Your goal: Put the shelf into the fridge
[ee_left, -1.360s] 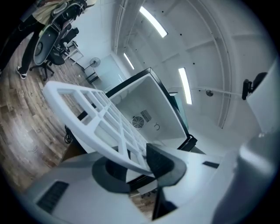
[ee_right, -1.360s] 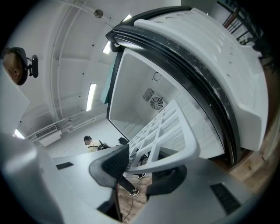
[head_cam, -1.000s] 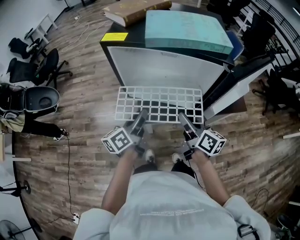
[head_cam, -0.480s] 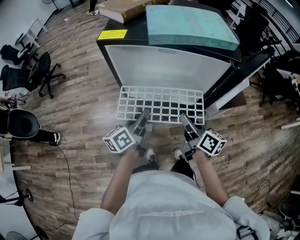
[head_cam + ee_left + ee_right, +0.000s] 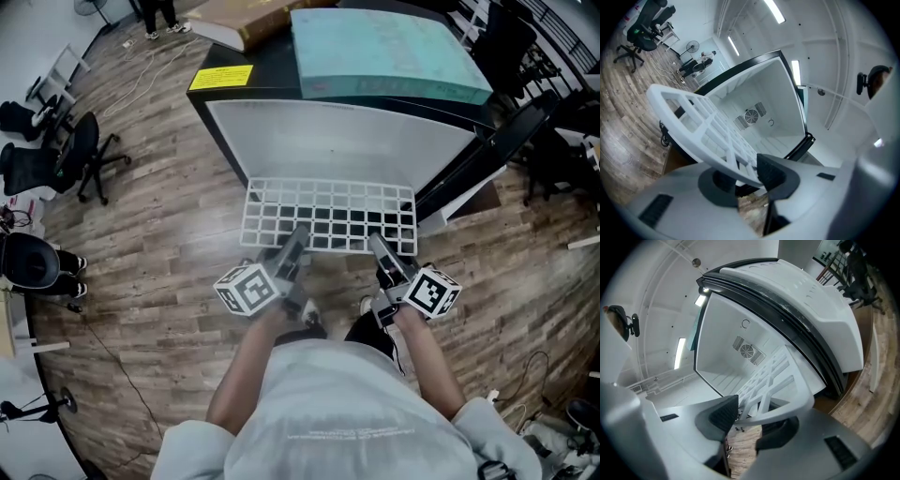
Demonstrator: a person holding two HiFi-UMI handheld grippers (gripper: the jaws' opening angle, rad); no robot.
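Observation:
A white grid shelf [image 5: 330, 215] hangs level in front of the open fridge [image 5: 342, 141], its far edge at the fridge's opening. My left gripper [image 5: 297, 238] is shut on the shelf's near edge at its left part. My right gripper [image 5: 379, 246] is shut on the same edge further right. In the left gripper view the shelf [image 5: 705, 129] runs between the pads toward the white fridge interior [image 5: 761, 110]. In the right gripper view the shelf's frame [image 5: 783, 387] lies clamped between the jaws, with the fridge cavity [image 5: 736, 350] beyond.
The fridge door [image 5: 483, 155] stands open to the right. A teal slab [image 5: 384, 52] and a cardboard box [image 5: 244, 14] lie on the fridge top. Office chairs [image 5: 66, 155] stand on the wooden floor at the left. Black railings and furniture crowd the right side.
The shelf and both grippers have moved forward toward the fridge opening, and the fridge looms larger in the head view. Both grips hold unchanged.

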